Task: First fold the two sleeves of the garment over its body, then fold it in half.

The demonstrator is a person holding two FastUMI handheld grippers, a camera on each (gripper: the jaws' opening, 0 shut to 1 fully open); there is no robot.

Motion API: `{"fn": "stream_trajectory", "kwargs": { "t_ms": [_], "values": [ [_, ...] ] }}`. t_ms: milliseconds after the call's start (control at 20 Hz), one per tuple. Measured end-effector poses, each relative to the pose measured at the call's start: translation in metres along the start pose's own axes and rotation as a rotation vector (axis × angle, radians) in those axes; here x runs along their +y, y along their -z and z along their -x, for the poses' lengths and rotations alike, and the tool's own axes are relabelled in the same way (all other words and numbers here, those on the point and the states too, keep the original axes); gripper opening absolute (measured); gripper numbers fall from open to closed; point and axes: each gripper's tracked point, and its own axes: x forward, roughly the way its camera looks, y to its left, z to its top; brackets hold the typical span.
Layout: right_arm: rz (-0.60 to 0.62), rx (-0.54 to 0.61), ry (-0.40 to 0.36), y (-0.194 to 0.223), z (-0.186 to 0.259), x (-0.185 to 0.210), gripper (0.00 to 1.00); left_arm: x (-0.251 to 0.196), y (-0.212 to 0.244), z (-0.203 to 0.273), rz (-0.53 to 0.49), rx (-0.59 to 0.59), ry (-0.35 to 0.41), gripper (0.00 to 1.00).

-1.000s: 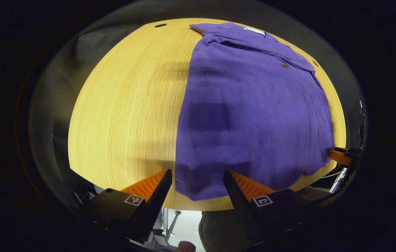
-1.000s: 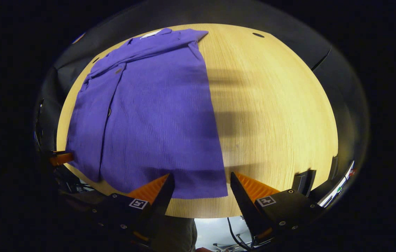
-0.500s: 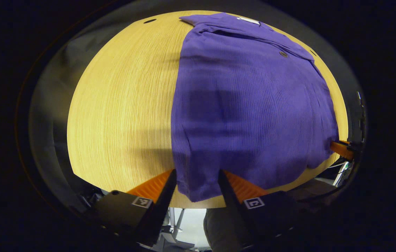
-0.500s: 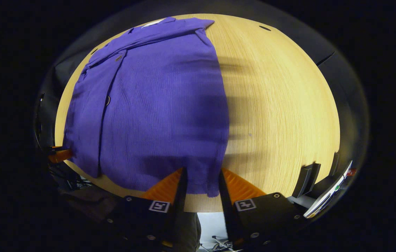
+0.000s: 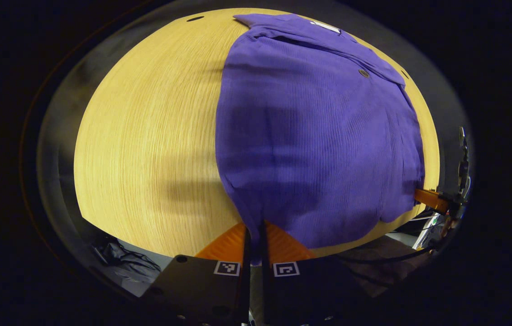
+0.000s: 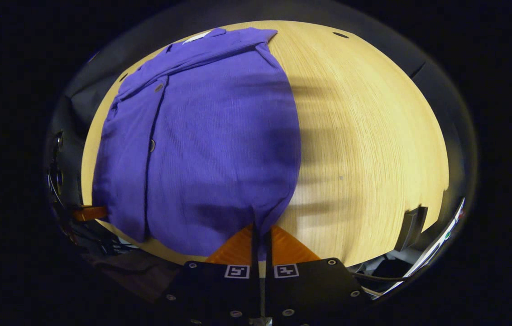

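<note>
A: Where is the shirt (image 5: 319, 136)?

B: Spread on the table (image 5: 147, 136), ahead of both tongs.

A: And the tongs?

B: The left gripper (image 5: 254, 235) is pinched tight on the hem's near corner; the right gripper (image 6: 260, 233) is pinched tight on the other corner.
</note>
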Motion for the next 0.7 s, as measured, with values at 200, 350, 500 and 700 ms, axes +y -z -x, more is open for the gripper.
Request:
{"fn": "stream_trajectory", "kwargs": {
  "t_ms": [200, 350, 500, 700],
  "values": [
    [-0.071, -0.069, -0.067, -0.025, 0.026, 0.011, 0.05, -0.002, -0.016, 0.03, -0.013, -0.041, 0.036, 0.12],
    [-0.085, -0.128, -0.095, -0.047, 0.046, 0.02, 0.05, -0.01, -0.039, 0.05, -0.04, -0.091, 0.066, 0.12],
    [-0.071, -0.175, -0.114, -0.068, 0.064, 0.035, 0.05, -0.016, -0.065, 0.071, -0.082, -0.147, 0.092, 0.12],
    [-0.061, -0.237, -0.119, -0.093, 0.086, 0.05, 0.05, -0.026, -0.101, 0.099, -0.132, -0.216, 0.14, 0.12]
  ]
}}
